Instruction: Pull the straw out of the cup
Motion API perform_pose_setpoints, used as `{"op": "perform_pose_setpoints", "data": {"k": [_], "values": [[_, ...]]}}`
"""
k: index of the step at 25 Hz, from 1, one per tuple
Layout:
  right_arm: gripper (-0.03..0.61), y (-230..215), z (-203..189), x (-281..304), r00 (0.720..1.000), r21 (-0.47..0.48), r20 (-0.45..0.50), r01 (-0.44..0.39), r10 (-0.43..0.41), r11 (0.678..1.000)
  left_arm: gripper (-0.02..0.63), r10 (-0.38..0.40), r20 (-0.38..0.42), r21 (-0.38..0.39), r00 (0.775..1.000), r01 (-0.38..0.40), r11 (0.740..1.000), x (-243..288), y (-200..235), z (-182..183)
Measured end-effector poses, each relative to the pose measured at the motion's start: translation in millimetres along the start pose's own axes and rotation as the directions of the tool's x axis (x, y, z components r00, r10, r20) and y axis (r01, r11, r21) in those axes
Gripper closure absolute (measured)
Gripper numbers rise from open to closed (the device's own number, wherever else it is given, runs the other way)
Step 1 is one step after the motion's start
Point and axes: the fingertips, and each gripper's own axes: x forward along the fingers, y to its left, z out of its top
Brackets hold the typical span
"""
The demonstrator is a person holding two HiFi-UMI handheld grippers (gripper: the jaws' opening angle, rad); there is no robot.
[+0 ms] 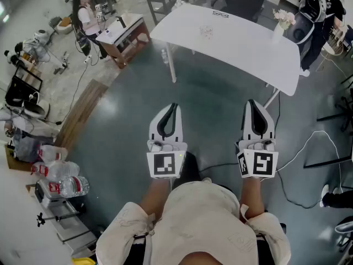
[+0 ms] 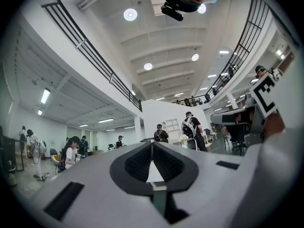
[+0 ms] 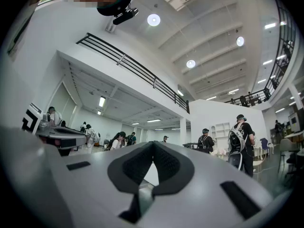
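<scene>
A white table (image 1: 248,51) stands ahead of me across the dark floor. On its top lies a small pale thing (image 1: 206,32), too small to tell as a cup or straw. My left gripper (image 1: 173,106) and my right gripper (image 1: 251,101) are held side by side in front of my body, well short of the table and nearly level. Both are shut, tips touching, with nothing in them. In the left gripper view the left gripper (image 2: 152,144) shows its black pads meeting at the tip, and the right gripper (image 3: 153,144) looks the same in its own view.
A vase of flowers (image 1: 284,19) stands at the table's right end. A wooden desk (image 1: 124,35) with a seated person (image 1: 85,15) is at the back left. Water bottles (image 1: 63,181) sit at the left, a cable (image 1: 309,142) runs over the floor at right.
</scene>
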Motion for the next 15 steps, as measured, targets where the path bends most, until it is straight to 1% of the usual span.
{"op": "perform_pose_setpoints", "data": {"k": [3,6,10,15], "values": [[0.575,-2,0,-1,1.0,-0.004,-0.008,-0.004,0.004,1.0,0.598,-0.003,-0.004,0.005,1.0,0.003,1.0,0,-2,2],[0.575,-3,-2,0,1.0,-0.006,-0.012,-0.006,0.006,1.0,0.598,0.002,-0.006,-0.011,1.0,-0.002,1.0,2,-2,2],[0.575,-3,-6,4,0.999,-0.001,-0.033,-0.011,0.011,1.0,0.598,0.007,-0.004,-0.001,1.0,-0.007,1.0,5,2,3],[0.575,-4,-20,13,0.998,0.02,-0.057,-0.006,0.008,1.0,0.598,0.016,-0.032,-0.021,0.999,-0.017,1.0,13,6,-10]]}}
